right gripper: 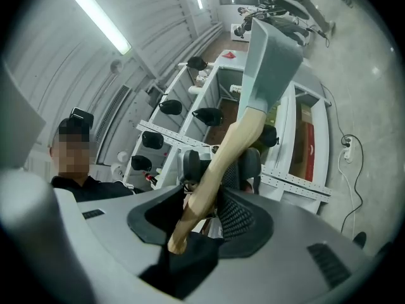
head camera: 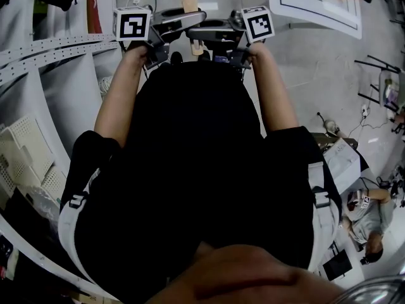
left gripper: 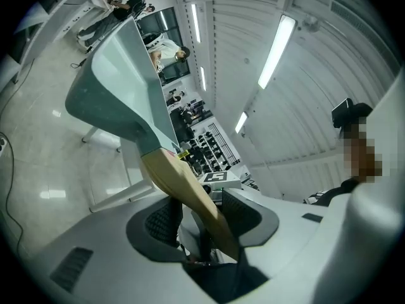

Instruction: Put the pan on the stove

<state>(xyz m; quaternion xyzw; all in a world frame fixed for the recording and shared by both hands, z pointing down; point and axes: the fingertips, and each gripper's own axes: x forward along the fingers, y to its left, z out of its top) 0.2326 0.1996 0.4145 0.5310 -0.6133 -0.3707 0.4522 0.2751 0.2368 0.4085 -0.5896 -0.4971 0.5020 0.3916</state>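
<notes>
Perforated white shelving (head camera: 50,46), ceiling lights (left gripper: 276,49)

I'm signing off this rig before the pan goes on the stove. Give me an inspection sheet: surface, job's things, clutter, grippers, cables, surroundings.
surface: no stove or worktop in view; pale floor below.
job's things: pale green pan held up off any surface, its wooden handle running between both grippers' jaws.
clutter: cream perforated crates at the left.
grippers: left gripper shut on the handle; right gripper open, handle tip between its jaws.
cables: plugged cable on the floor.
surroundings: white perforated racks; a seated person.
</notes>
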